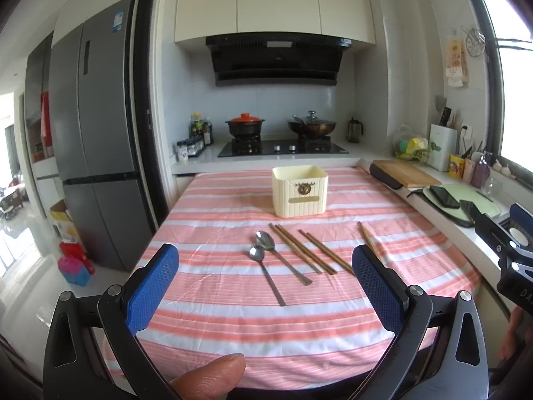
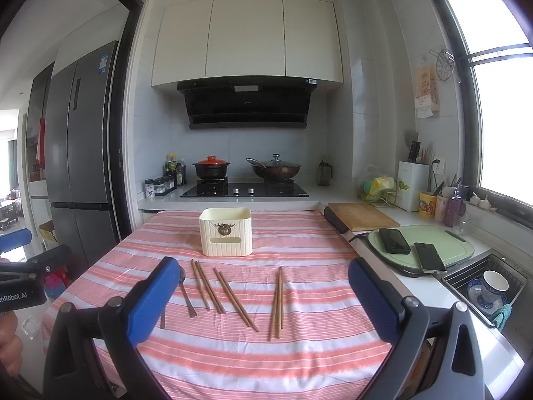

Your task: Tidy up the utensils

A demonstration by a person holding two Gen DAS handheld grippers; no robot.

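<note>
A cream utensil box [image 1: 299, 190] [image 2: 226, 231] stands empty-looking at the far middle of a table with a pink-striped cloth [image 1: 233, 313] [image 2: 299, 360]. Two metal spoons [image 1: 266, 250] [image 2: 185, 291] lie side by side in front of it. Right of them lie several brown chopsticks [image 1: 299, 250] [image 2: 208, 285] in three pairs, one pair [image 2: 277, 303] set apart to the right. My left gripper [image 1: 265, 266] hovers open above the table's near edge, level with the spoons. My right gripper [image 2: 263, 281] is open too, above the chopsticks' near ends. Neither holds anything.
A counter runs along the right with a wooden board [image 2: 361, 215], a green board [image 2: 463, 250] bearing two phones [image 2: 394, 240], and a sink [image 2: 519, 286] with a cup. A stove with pots [image 1: 279, 126] is behind the table. A fridge [image 1: 96, 153] stands left.
</note>
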